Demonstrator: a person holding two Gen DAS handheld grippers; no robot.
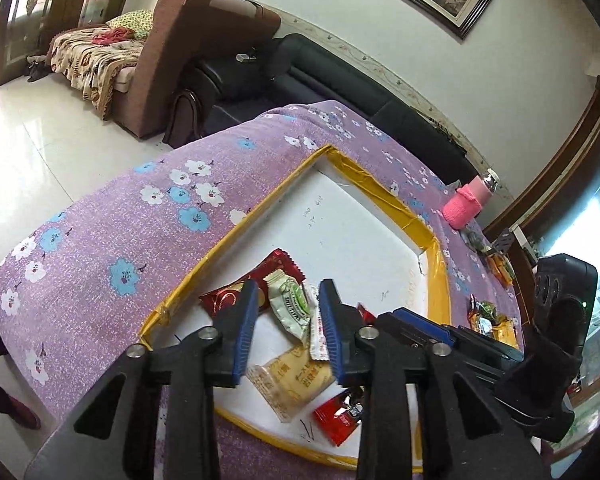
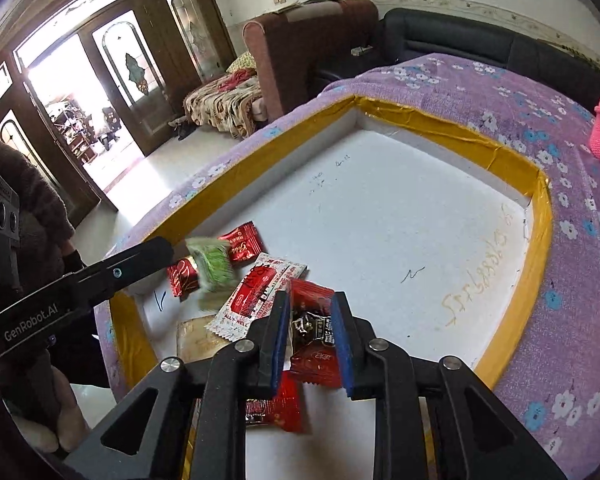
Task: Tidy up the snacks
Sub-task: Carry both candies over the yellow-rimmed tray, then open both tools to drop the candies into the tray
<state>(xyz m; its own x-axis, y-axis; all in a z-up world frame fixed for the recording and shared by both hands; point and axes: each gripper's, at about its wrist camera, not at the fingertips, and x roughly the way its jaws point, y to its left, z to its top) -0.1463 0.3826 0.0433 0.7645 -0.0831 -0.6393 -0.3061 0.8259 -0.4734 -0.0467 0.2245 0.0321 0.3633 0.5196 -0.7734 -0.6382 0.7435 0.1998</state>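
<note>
A: Both grippers, left gripper and right gripper, hang unclenched above the snacks piled in the tray's near corner.

B: Careless closing might pinch two wrappers together.

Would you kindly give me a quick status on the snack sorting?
Left gripper and right gripper open, holding nothing. Snack packets piled in the white tray. Nothing in the way.

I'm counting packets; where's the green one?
In the left wrist view, the green packet lies in the tray, between the left gripper's fingers, beside a red packet.
</note>
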